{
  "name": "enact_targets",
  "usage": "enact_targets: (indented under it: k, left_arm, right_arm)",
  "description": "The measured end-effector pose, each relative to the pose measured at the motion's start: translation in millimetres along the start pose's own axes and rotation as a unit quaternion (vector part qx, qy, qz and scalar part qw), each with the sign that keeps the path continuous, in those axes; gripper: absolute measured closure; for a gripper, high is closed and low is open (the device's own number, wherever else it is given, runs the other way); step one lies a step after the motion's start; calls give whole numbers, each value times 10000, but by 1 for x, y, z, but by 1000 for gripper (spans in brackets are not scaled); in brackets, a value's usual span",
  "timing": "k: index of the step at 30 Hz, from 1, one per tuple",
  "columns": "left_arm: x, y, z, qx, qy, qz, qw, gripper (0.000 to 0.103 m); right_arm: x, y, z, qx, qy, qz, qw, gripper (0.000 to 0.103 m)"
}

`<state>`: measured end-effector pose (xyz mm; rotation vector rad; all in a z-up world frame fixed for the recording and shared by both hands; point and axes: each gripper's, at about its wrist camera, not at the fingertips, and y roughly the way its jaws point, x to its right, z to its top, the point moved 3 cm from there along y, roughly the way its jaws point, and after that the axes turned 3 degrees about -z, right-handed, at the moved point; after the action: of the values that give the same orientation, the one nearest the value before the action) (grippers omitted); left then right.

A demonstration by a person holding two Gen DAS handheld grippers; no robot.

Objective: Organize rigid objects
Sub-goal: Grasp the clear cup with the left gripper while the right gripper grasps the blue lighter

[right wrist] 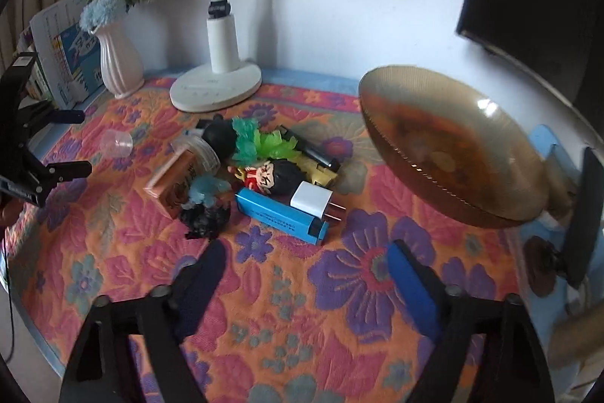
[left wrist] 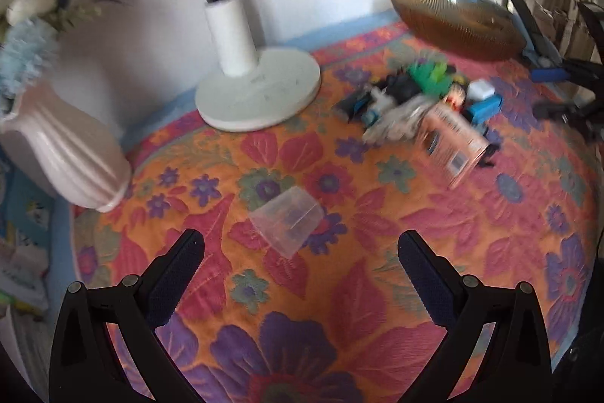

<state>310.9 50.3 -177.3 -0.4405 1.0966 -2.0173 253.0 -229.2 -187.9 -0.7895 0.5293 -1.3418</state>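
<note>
A floral cloth (right wrist: 302, 308) covers the surface. On it stand a white vase (right wrist: 120, 63) and lamp base (right wrist: 215, 89), a clear cup (left wrist: 288, 221) lying alone, a toy pile (right wrist: 260, 172) and an amber bowl (right wrist: 453, 146).

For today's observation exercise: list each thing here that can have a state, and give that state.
Left gripper: open, empty.
Right gripper: open, empty.
Clear plastic cup: lying on its side.
Amber glass bowl: tilted on edge.
Blue box: lying flat.
White charger: unplugged.
Vase: upright.

Two wrist views — same cloth (left wrist: 339, 289)
</note>
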Motion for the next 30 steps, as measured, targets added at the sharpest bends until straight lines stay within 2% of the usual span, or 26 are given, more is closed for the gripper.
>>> enact_targets:
  k: [1, 5, 11, 12, 14, 15, 16, 19, 22, 23, 25, 27, 30]
  left_arm:
    - [-2, 7, -2, -70, 45, -78, 9999, 2]
    - [-7, 24, -3, -226, 177, -327, 9991, 12]
    - [-11, 38, 2, -208, 306, -703, 9968, 27]
    - [-12, 37, 3, -181, 285, -754, 9966, 33]
    - [-14, 35, 6, -95, 250, -809, 9964, 54]
    - [-14, 33, 7, -49, 227, -776, 9967, 57]
    - [-16, 32, 7, -10, 206, -746, 9970, 57]
    - [-11, 23, 3, 117, 58, -688, 9975, 57]
    - [0, 12, -1, 114, -216, -418, 9988, 57]
    - [5, 9, -3, 116, -379, -428, 9983, 57]
    - [16, 0, -9, 104, -942, -497, 9943, 57]
    - [28, -3, -16, -18, -1276, -339, 9912, 57]
    - [53, -5, -26, -109, -1765, -483, 9831, 56]
  right_arm:
    - [3, 10, 2, -75, 10, 152, 9999, 33]
    - [6, 42, 7, -295, -141, 487, 9983, 35]
    - [-3, 69, 13, -287, -564, 646, 9959, 37]
    - [-4, 70, 13, -296, -559, 718, 9954, 41]
    - [-9, 71, 9, -363, -600, 714, 9950, 49]
    - [-11, 70, 9, -332, -624, 669, 9953, 54]
    - [-12, 65, 6, -338, -589, 718, 9951, 64]
    - [-14, 54, -5, -426, -212, 1073, 9931, 81]
    - [-24, 39, -20, -524, 86, 1311, 9899, 91]
    - [-27, 38, -23, -542, 182, 1338, 9894, 91]
    - [-22, 30, -35, -731, 735, 1658, 9807, 91]
    - [-13, 28, -46, -918, 1282, 1844, 9701, 91]
    - [16, 28, -67, -1208, 2429, 2197, 9371, 89]
